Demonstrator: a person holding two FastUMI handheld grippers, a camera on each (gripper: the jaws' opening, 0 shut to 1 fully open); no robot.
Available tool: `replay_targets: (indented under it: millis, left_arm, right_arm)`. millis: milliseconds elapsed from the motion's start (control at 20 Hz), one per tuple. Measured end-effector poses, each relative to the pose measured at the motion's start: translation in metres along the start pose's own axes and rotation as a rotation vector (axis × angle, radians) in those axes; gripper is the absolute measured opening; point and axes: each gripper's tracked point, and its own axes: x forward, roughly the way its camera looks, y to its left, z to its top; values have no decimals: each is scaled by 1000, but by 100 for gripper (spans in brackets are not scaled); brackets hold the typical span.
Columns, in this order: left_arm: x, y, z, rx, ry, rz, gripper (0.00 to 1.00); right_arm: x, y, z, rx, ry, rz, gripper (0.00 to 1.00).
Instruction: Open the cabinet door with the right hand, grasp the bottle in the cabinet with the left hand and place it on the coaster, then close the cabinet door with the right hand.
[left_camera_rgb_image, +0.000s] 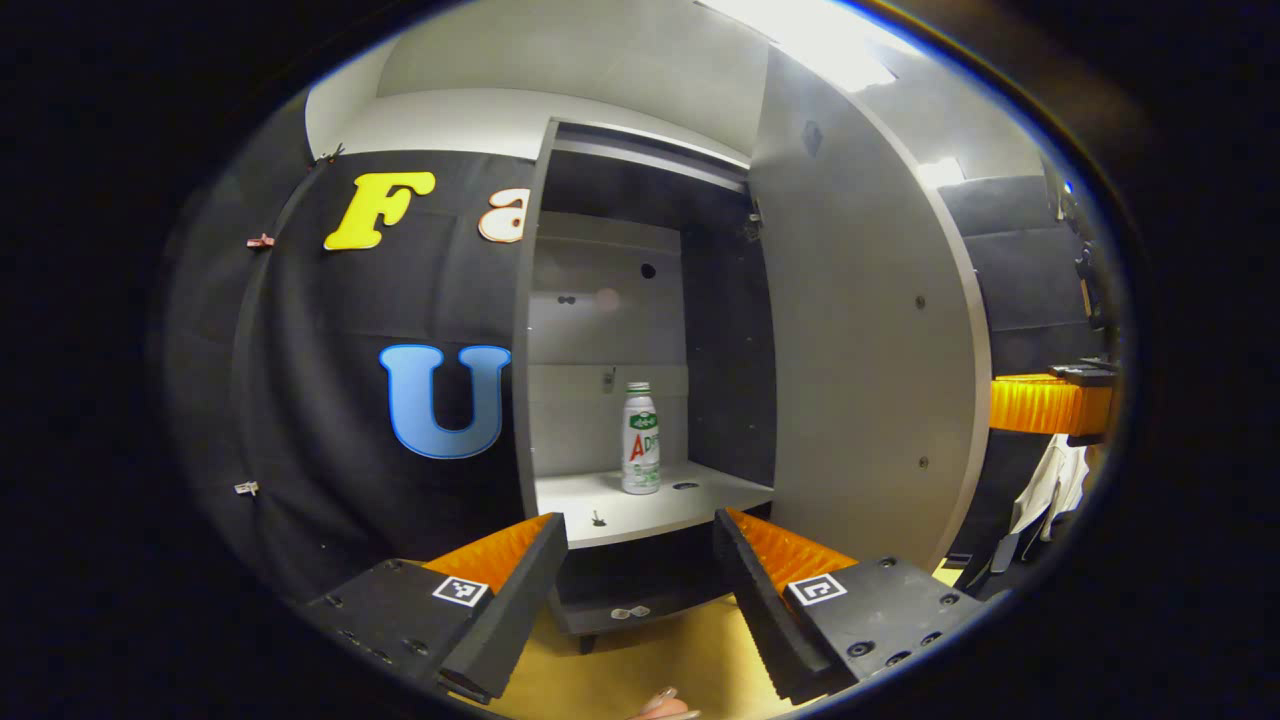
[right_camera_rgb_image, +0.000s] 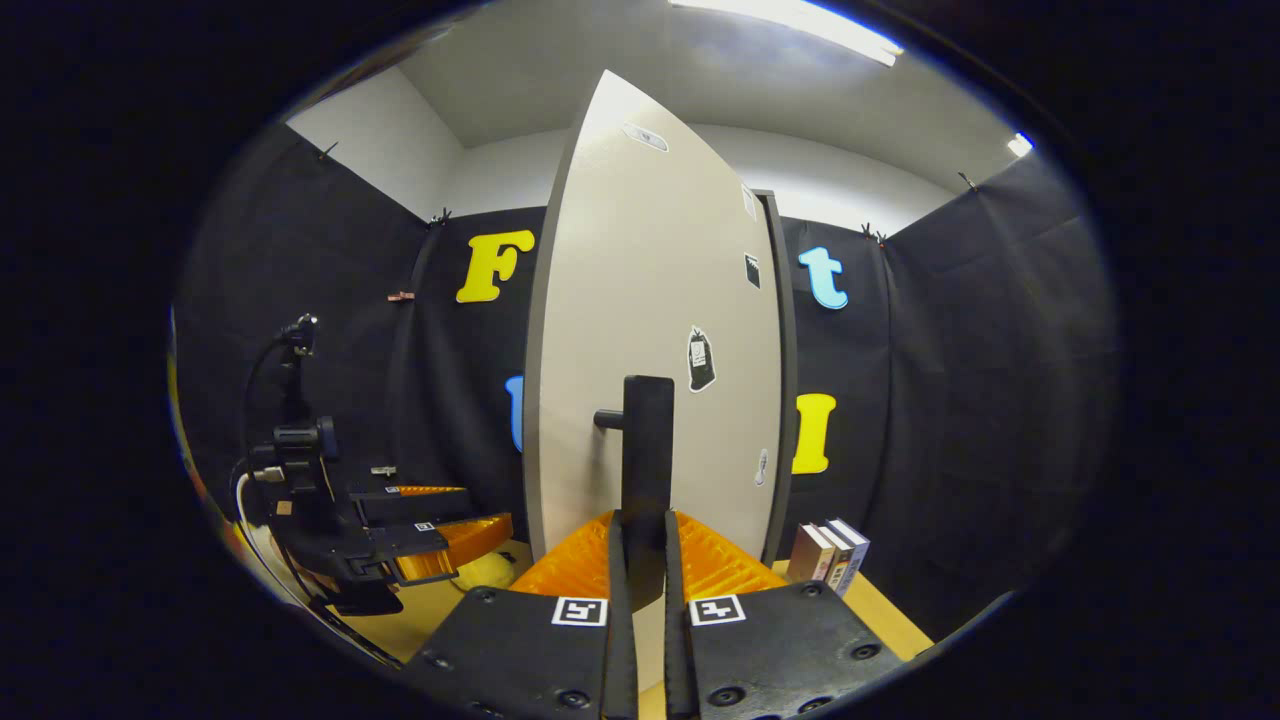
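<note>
Left gripper view: cabinet open, bottle upright on its shelf | left tongs apart, empty | right tongs clamped on door handle | coaster unseen.

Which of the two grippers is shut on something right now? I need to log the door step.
The right gripper: its fingers clamp the door handle. The left gripper is open, facing the bottle.

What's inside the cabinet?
A bottle stands upright on the cabinet's white shelf. A few small dark bits lie on the shelf too, too small to tell. The space under the shelf is dark, so what's there can't be seen.
</note>
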Motion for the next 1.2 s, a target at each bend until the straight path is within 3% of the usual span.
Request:
replay_targets:
  millis: [550, 750, 1200]
  left_arm:
    - [53, -85, 6, 30, -27, -79, 93]
    - [79, -97, -6, -3, 11, -48, 93]
    - [130, -80, 2, 28, -21, 48, 94]
  right_arm:
    - [-22, -89, 1, 23, 47, -89, 14]
    - [-24, -123, 1, -2, 44, -134, 12]
    - [-29, -147, 2, -1, 22, -82, 9]
